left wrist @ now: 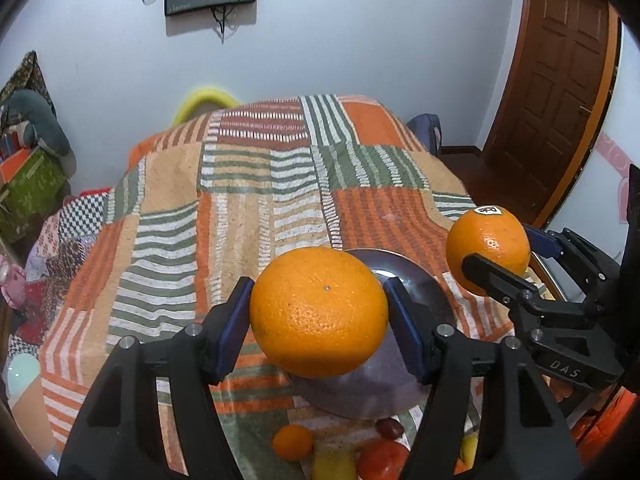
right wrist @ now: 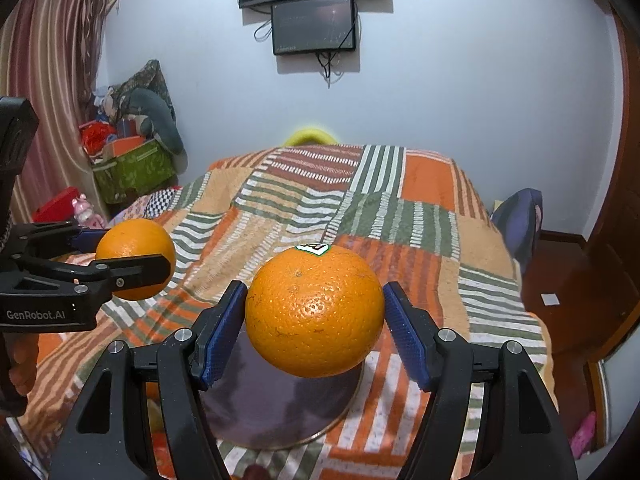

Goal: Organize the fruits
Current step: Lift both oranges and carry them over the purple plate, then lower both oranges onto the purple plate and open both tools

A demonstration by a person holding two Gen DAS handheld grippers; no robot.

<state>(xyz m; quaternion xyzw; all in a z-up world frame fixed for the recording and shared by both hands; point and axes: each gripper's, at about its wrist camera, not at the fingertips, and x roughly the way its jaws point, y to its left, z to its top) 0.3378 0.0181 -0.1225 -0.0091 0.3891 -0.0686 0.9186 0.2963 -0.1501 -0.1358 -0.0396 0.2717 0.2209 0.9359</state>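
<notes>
My left gripper [left wrist: 318, 320] is shut on a plain orange [left wrist: 319, 312] and holds it above a round metal plate [left wrist: 420, 280]. My right gripper [right wrist: 315, 316] is shut on an orange with a sticker [right wrist: 315, 310], also above the plate [right wrist: 280, 408]. In the left wrist view the right gripper [left wrist: 500, 258] and its stickered orange [left wrist: 488, 250] hang at the right. In the right wrist view the left gripper [right wrist: 128, 256] and its orange [right wrist: 136, 256] hang at the left.
The table carries a patchwork orange, green and white cloth [left wrist: 240, 200]. Loose fruit lies near the front edge: a small orange [left wrist: 292, 442], a red fruit [left wrist: 382, 458], a yellow one [left wrist: 334, 466]. A brown door [left wrist: 560, 92] is at right; clutter [right wrist: 128, 160] at left.
</notes>
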